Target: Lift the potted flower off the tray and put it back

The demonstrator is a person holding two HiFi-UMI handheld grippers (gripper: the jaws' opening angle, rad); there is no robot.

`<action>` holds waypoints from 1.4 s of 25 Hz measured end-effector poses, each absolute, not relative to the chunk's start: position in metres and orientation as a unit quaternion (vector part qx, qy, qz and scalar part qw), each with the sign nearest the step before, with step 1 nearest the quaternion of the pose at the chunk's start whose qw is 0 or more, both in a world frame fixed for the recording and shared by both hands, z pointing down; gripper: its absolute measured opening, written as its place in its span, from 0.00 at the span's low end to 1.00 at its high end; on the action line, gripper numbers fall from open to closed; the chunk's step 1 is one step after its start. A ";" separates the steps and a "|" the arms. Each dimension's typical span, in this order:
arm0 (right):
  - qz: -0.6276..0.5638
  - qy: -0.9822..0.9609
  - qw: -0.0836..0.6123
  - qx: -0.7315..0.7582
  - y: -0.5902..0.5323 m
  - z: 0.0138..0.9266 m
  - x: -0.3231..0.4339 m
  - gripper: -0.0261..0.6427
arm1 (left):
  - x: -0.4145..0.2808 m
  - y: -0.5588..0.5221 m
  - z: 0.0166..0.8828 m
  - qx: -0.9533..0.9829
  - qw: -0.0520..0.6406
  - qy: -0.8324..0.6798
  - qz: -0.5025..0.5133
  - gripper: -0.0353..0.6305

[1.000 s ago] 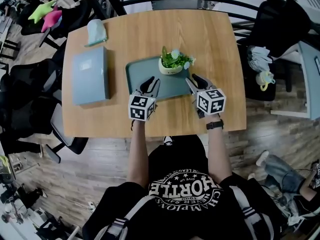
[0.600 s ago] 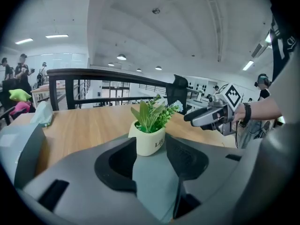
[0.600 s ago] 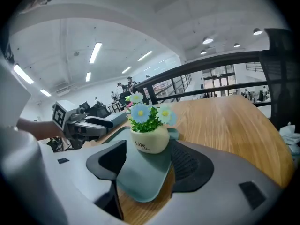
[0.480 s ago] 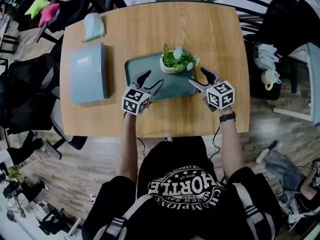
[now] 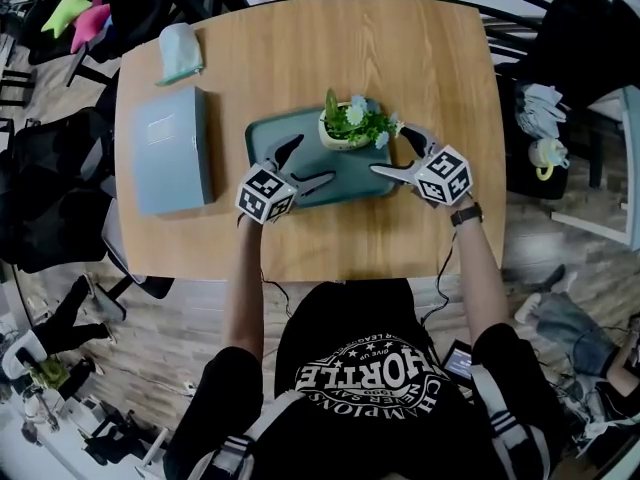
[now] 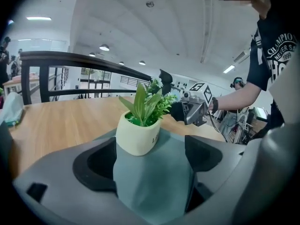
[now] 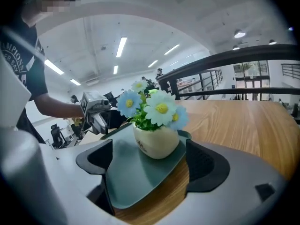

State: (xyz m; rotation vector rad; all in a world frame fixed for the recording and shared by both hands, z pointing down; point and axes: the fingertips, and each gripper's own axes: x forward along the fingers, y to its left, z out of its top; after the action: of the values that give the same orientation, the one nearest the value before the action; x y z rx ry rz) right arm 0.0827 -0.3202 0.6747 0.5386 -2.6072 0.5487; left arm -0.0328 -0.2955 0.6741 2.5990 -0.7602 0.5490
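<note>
potted flower [image 5: 350, 128]: we see it upright at the far right of the tray [image 5: 330, 171], untouched.
left gripper [image 5: 313, 158]: our jaws have just been opening and stand wide over the tray, left of the potted flower, gripping nothing.
right gripper [image 5: 388, 149]: likewise released, jaws just been opening, at the tray's right edge beside the potted flower.

Left claw [image 5: 316, 158] and right claw [image 5: 386, 148] angled down, jaws just opened wide (gripping nothing), forearms outstretched
</note>
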 end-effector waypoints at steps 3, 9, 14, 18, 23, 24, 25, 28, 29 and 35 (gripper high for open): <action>0.190 -0.940 0.218 0.182 -0.326 0.683 0.078 0.77 | -0.030 -0.303 0.681 0.925 0.185 -0.265 0.201 0.74; 0.168 -0.947 0.214 0.170 -0.344 0.688 0.066 0.77 | -0.017 -0.323 0.691 0.930 0.164 -0.242 0.222 0.77; 0.138 -0.953 0.221 0.151 -0.357 0.691 0.057 0.77 | -0.010 -0.344 0.690 0.937 0.141 -0.236 0.215 0.78; 0.114 -0.959 0.228 0.124 -0.362 0.694 0.049 0.76 | -0.004 -0.351 0.692 0.944 0.121 -0.219 0.215 0.78; 0.100 -0.965 0.229 0.083 -0.364 0.694 0.038 0.74 | 0.006 -0.349 0.699 0.952 0.100 -0.183 0.226 0.78; 0.098 -0.966 0.229 0.075 -0.364 0.694 0.036 0.73 | 0.008 -0.350 0.699 0.953 0.096 -0.178 0.226 0.78; 0.096 -0.966 0.229 0.067 -0.364 0.694 0.034 0.73 | 0.008 -0.351 0.699 0.954 0.093 -0.174 0.227 0.77; 0.096 -0.969 0.222 0.051 -0.363 0.696 0.029 0.69 | 0.008 -0.354 0.705 0.953 0.081 -0.165 0.242 0.77; 0.097 -0.970 0.218 0.048 -0.364 0.696 0.029 0.68 | 0.008 -0.355 0.707 0.953 0.075 -0.163 0.244 0.75; 0.106 -0.973 0.200 0.045 -0.366 0.695 0.030 0.67 | 0.007 -0.358 0.705 0.955 0.082 -0.166 0.231 0.74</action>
State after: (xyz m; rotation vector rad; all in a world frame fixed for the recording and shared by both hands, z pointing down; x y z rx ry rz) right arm 0.0296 -0.3658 0.6946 0.1270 -2.7207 0.2963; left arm 0.0065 -0.3584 0.7045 2.8539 -0.4963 0.6891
